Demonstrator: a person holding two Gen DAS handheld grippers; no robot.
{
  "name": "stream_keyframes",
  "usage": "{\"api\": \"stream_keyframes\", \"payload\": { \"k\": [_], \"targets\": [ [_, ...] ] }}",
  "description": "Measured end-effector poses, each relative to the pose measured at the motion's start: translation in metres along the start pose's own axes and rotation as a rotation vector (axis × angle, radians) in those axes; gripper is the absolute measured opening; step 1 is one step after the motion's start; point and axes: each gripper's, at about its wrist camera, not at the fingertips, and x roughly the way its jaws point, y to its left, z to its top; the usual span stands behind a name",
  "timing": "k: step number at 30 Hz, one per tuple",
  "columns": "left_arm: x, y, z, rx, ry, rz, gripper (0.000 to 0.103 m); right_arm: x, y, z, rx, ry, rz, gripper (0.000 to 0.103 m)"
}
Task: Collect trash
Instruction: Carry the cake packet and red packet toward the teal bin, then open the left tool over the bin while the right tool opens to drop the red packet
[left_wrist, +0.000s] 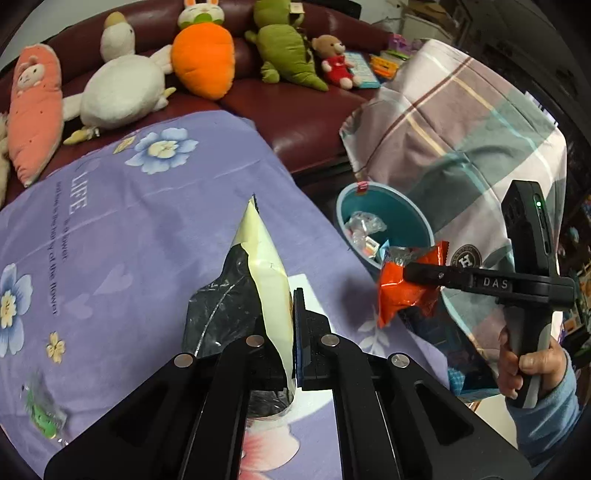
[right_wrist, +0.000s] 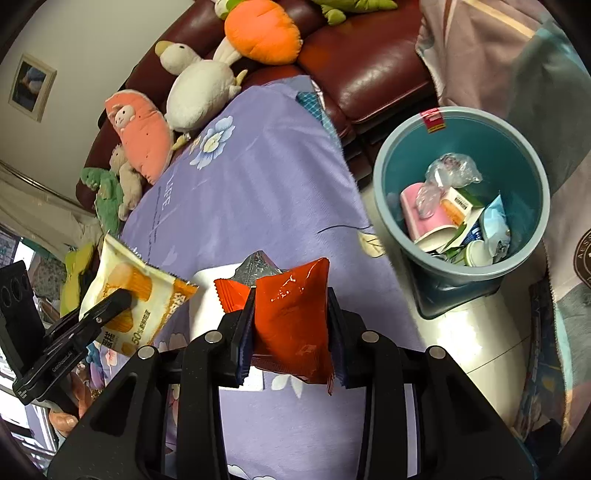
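Observation:
My left gripper (left_wrist: 286, 314) is shut on a cream and black snack wrapper (left_wrist: 267, 280), held edge-on above the purple flowered cloth (left_wrist: 147, 229). The wrapper also shows in the right wrist view (right_wrist: 133, 295), with the left gripper (right_wrist: 122, 299) clamped on it. My right gripper (right_wrist: 291, 310) is shut on an orange-red foil wrapper (right_wrist: 291, 321); both show in the left wrist view, the gripper (left_wrist: 410, 275) and the wrapper (left_wrist: 402, 291), just short of the blue bin (left_wrist: 402, 218). The bin (right_wrist: 517, 155) holds several pieces of trash.
A dark red sofa (left_wrist: 295, 110) behind the cloth carries plush toys: a carrot (left_wrist: 203, 59), a goose (left_wrist: 122, 88), a green dinosaur (left_wrist: 288, 51). A checked cloth (left_wrist: 461, 122) hangs behind the bin. A small green wrapper (left_wrist: 42, 413) lies on the purple cloth at lower left.

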Motion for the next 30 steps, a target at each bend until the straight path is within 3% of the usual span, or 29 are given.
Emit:
{"api": "stream_keyframes", "payload": {
  "k": [7,16,22,30],
  "targets": [
    [0.014,-0.003,0.013,-0.017,0.022,-0.013,0.003,-0.003,-0.019,0.012,0.035,-0.015,-0.003,0.032],
    [0.041,-0.052,0.065,0.083,0.010,-0.069,0.003,-0.037,-0.056,0.049,0.098,-0.130,-0.033,0.032],
    [0.082,-0.100,0.100,0.145,0.028,-0.140,0.003,-0.063,-0.093,0.077,0.140,-0.193,-0.100,0.032],
    [0.150,-0.149,0.117,0.179,0.104,-0.203,0.003,-0.068,-0.140,0.088,0.202,-0.197,-0.160,0.033]
  ]
}}
